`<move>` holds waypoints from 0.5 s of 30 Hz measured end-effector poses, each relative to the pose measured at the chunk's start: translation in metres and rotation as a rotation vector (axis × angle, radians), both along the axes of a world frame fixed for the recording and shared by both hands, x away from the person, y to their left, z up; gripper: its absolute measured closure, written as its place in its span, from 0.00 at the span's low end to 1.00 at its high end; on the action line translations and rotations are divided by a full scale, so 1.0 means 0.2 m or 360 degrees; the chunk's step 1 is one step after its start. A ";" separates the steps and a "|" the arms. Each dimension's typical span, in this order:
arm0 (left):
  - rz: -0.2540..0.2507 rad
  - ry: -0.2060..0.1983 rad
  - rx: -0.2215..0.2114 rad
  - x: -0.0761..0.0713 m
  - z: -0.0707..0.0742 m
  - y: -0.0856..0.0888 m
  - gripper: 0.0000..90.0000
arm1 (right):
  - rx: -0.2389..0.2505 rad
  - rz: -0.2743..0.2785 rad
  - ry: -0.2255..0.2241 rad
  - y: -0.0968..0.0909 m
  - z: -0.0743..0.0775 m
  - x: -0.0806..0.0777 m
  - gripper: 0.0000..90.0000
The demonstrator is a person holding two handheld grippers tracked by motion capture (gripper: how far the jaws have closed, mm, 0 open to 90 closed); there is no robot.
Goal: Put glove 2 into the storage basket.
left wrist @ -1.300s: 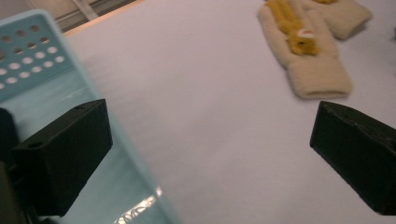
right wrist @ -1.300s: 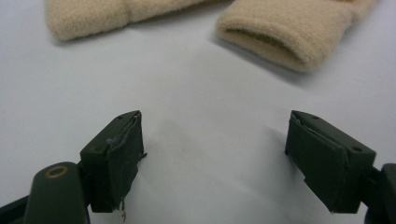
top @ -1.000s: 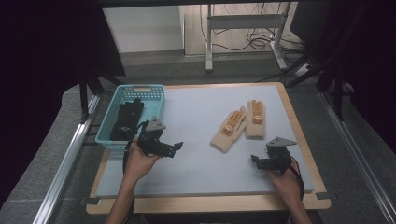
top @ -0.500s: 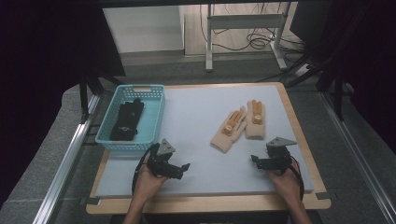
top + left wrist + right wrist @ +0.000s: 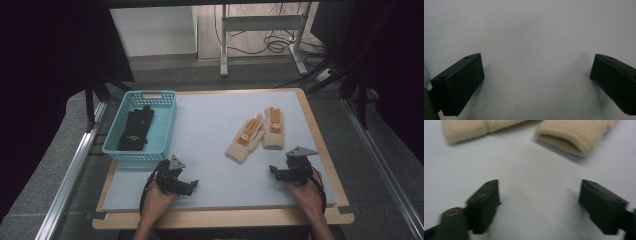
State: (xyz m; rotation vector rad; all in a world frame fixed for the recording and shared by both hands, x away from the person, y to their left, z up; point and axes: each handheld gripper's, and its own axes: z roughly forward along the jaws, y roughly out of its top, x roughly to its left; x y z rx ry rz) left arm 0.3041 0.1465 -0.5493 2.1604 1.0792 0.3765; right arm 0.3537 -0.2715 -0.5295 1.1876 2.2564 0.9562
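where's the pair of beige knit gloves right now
In the high view the pair of beige knit gloves lies right of centre on the pale grey mat, just beyond the right gripper and well right of the blue plastic basket.

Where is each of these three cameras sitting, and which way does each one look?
High view: above the person's side, looking forward and down on the table; both forearms, left gripper and right gripper show.
Left gripper view: rides that gripper, facing bare mat between open jaws.
Right gripper view: rides that gripper, facing the beige gloves past open jaws.
Shared: the high and right gripper views both show the gloves.
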 end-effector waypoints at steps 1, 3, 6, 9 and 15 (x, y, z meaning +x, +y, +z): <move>0.0000 0.0002 -0.0002 0.00 0.00 0.00 0.00 | 0.0005 0.0004 -0.0004 0.00 0.00 0.00 0.28; 0.0000 0.0004 -0.0005 0.00 0.00 0.00 0.00 | 0.0001 0.0010 -0.0002 0.00 0.01 0.00 0.34; 0.0001 0.0005 -0.0007 0.00 0.00 0.00 0.00 | 0.0037 0.0039 -0.0005 0.01 0.04 0.01 0.47; 0.0002 0.0003 -0.0008 0.00 0.00 0.00 0.00 | 0.0128 0.0097 0.0015 0.05 0.10 0.03 0.60; 0.0004 0.0001 -0.0011 0.00 0.00 0.00 0.00 | 0.0189 0.0165 0.0058 0.19 0.14 0.17 0.75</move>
